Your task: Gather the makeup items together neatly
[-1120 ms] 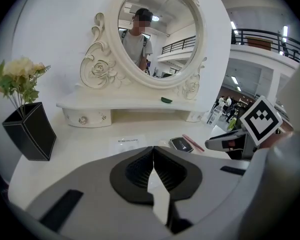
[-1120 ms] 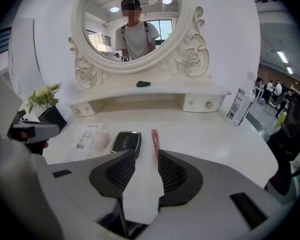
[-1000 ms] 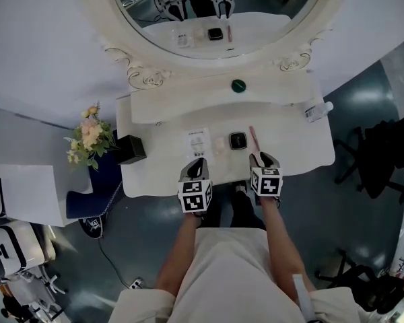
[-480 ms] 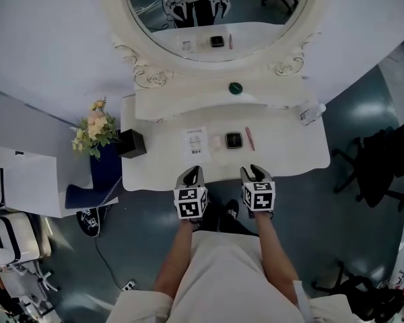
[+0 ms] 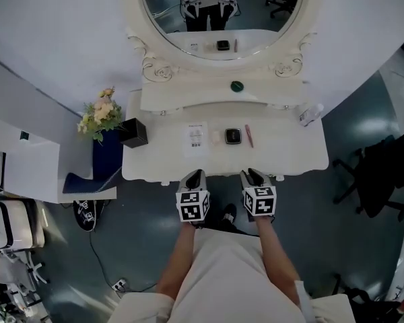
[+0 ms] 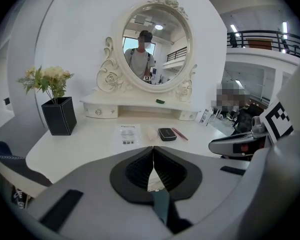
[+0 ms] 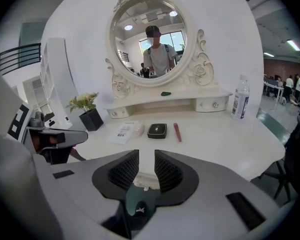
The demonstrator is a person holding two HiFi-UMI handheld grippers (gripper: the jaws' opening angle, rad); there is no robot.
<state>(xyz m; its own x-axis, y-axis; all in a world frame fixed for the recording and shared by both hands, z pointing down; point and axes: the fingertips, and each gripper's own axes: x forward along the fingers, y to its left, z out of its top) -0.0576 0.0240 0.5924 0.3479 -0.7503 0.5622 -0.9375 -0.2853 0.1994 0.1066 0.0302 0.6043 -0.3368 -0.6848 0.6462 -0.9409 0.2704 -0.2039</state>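
On the white vanity table (image 5: 289, 150) lie a white printed sachet (image 5: 196, 138), a small pale item (image 5: 217, 136), a black compact (image 5: 233, 136) and a red pencil (image 5: 249, 136), side by side in a row. The same row shows in the right gripper view: sachet (image 7: 122, 132), compact (image 7: 157, 130), pencil (image 7: 177, 132). Both grippers hang off the table's front edge, short of the items. My left gripper (image 5: 194, 179) is shut and empty, its tips touching (image 6: 153, 149). My right gripper (image 5: 250, 177) has a narrow gap (image 7: 146, 154); its jaws are closing with nothing between them.
A black vase (image 5: 132, 132) with flowers (image 5: 98, 116) stands at the table's left end. A clear bottle (image 5: 312, 113) stands at the right end. A green item (image 5: 237, 85) lies on the raised shelf under the oval mirror (image 5: 212, 12). Office chairs (image 5: 384, 173) stand to the right.
Both grippers have drawn back from over the table to beyond its front edge. The right gripper has come away from the red pencil. The items have not moved.
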